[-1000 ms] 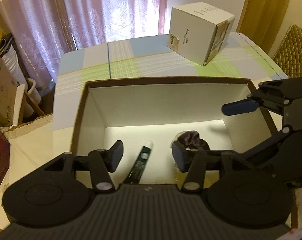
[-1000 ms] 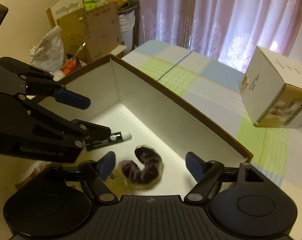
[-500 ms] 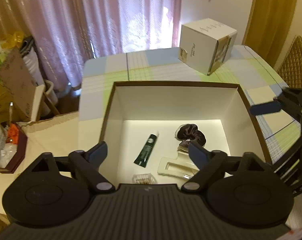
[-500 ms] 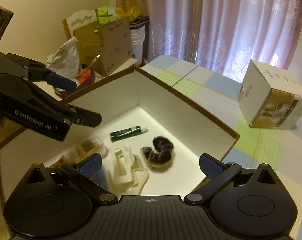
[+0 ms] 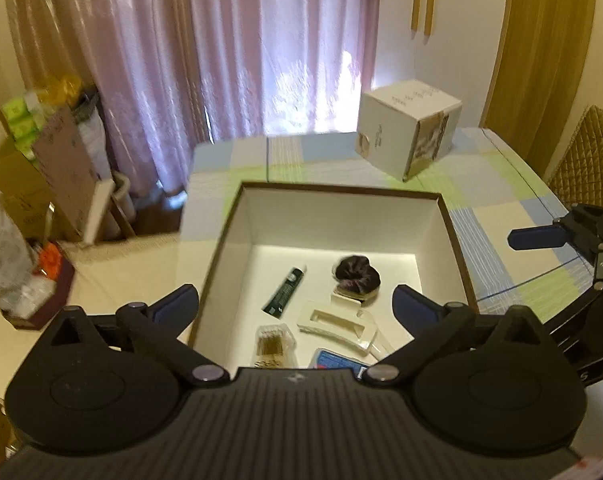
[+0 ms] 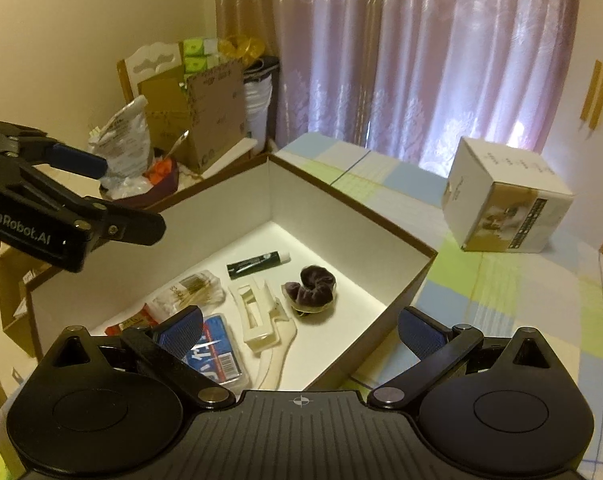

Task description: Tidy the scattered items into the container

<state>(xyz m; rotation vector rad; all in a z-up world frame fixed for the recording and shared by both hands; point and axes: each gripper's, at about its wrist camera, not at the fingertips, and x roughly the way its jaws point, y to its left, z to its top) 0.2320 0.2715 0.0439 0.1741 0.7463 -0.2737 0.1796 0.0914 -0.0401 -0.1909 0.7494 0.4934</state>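
Both grippers have risen clear of the white brown-rimmed cardboard box (image 6: 381, 216) on the desk. The left gripper (image 5: 295, 304) and right gripper (image 6: 301, 326) hang wide open, empty. The dark velvet scrunchie (image 6: 311, 284) now lies inside the box beside the cream plastic hair claw (image 6: 257, 316), so tidying looks nearly finished.

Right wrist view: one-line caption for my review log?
Open right tool above the box holding scrunchie, green tube, hair claw and blue pack.
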